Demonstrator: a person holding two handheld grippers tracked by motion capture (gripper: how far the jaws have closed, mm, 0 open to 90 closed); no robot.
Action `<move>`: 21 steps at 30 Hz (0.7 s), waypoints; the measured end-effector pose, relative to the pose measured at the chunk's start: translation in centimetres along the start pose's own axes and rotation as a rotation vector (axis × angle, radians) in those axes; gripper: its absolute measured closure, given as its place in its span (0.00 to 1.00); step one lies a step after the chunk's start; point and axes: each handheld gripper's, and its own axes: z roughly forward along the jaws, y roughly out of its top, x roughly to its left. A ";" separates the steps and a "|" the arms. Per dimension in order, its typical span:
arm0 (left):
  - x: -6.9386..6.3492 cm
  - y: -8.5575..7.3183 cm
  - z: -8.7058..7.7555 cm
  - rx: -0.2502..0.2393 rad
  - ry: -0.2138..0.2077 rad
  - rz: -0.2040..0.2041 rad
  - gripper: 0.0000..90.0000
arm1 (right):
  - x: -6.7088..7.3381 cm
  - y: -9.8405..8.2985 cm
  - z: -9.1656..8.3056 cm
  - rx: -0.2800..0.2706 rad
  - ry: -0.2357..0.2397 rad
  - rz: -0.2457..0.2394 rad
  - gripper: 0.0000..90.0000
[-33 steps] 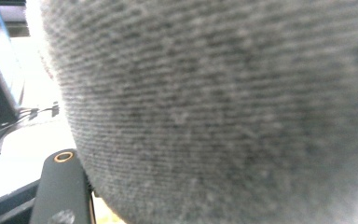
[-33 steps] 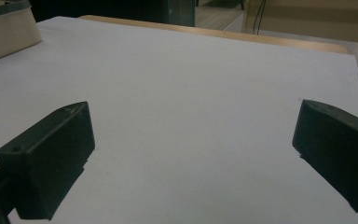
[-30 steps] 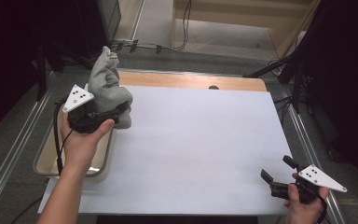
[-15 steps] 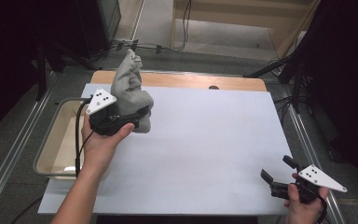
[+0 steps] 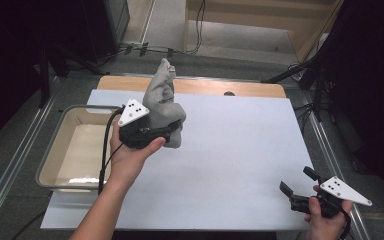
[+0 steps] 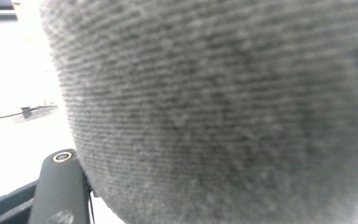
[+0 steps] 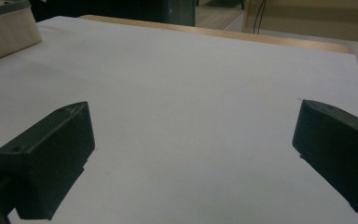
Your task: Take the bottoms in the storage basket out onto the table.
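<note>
Cloth [image 5: 164,107], grey and unlabelled, sits pinched in left claw [image 5: 172,131]; right claw [image 5: 295,192] spread.

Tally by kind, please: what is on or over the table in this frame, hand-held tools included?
Grey cloth, held in the left tool: 1
Beige tray: 1
White sheet on the table: 1
Hand-held tools, left and right tool: 2
Total: 5
</note>
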 end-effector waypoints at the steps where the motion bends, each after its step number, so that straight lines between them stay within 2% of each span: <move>1: -0.2 0.0 0.2 0.001 -0.006 0.001 0.29 | 0.0 0.0 0.0 0.000 0.000 0.000 0.00; 10: -1.7 -0.4 1.8 0.009 -0.047 -0.013 0.29 | 0.0 0.0 0.0 -0.002 0.000 0.000 0.00; 11: -2.1 -0.6 2.2 0.010 -0.061 -0.018 0.29 | 0.0 0.0 0.0 0.000 0.003 0.005 0.00; 14: -2.6 -0.8 2.7 0.015 -0.070 -0.013 0.29 | 0.0 -0.1 0.1 0.004 0.003 0.005 0.00; 21: -4.4 -1.9 5.3 0.054 -0.109 -0.014 0.29 | -0.1 -0.1 0.1 0.001 0.001 0.001 0.00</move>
